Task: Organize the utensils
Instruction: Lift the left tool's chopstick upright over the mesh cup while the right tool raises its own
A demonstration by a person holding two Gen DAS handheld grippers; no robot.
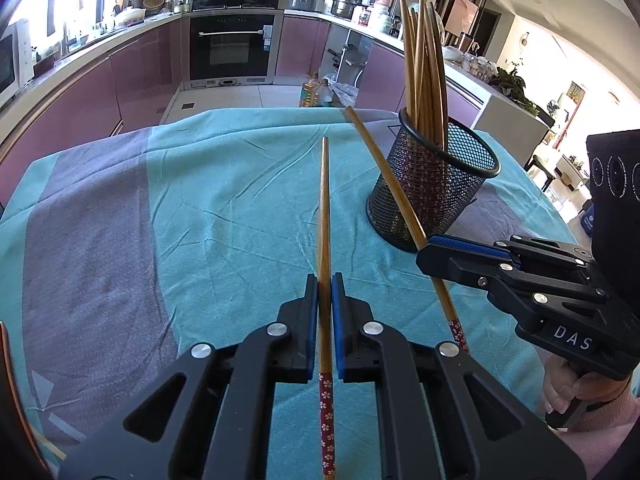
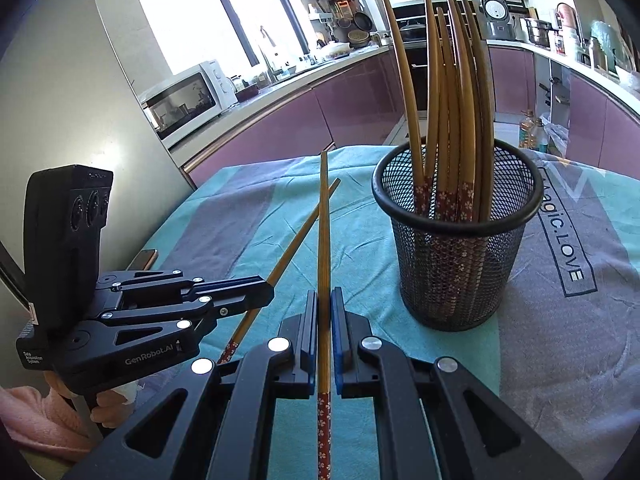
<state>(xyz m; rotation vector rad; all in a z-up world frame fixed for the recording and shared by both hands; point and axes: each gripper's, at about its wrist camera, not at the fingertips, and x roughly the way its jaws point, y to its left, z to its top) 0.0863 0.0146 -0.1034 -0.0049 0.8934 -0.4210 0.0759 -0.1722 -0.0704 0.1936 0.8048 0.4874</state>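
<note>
Holding one chopstick in each claw, I have my left claw (image 1: 324,280) pinching its chopstick (image 1: 324,208) and my right claw (image 2: 324,296) pinching another chopstick (image 2: 323,232), both just beside the mesh cup (image 2: 452,264) on the bench. I judge it best to tip each stick upright, patterned end down, directly over the cup's rim, one at a time.

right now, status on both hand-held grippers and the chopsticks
Left hand-held gripper shut on one chopstick. Right hand-held gripper shut on another chopstick. Mesh holder upright, already holding chopsticks, path clear.
</note>
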